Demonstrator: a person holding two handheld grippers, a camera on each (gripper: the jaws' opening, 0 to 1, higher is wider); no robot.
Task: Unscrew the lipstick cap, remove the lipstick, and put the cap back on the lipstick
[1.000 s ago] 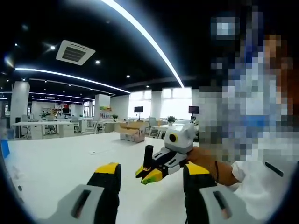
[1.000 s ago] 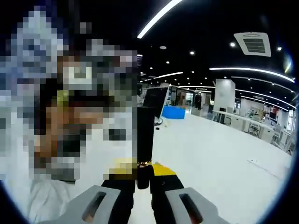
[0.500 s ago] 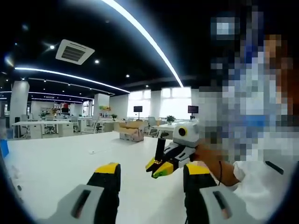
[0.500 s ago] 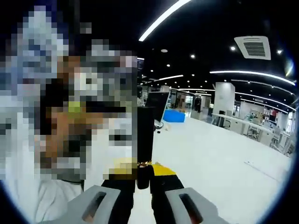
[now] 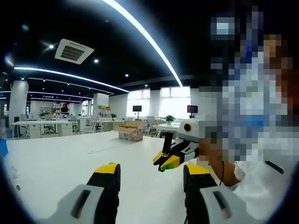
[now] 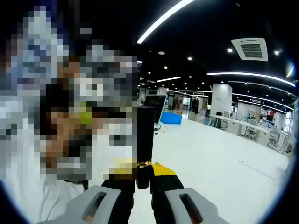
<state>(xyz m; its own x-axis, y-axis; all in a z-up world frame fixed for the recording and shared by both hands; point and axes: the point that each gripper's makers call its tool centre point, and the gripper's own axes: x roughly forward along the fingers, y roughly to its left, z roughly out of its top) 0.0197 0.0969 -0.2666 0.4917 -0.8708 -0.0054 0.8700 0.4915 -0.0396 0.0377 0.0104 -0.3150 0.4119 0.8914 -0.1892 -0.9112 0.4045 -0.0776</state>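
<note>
R gripper jaws pinch base of black lipstick, upright, above white table. L gripper jaws spread, holding nothing.

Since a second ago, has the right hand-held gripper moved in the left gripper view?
Yes. The right hand-held gripper with the lipstick has drifted rightward and up, away from the cardboard boxes.

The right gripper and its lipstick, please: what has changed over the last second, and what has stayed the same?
Seen in the left gripper view, the right gripper has drifted rightward and slightly up, carrying the lipstick. Its jaws stay shut on the tube's base, cap still on. The left gripper stays open and empty.
</note>
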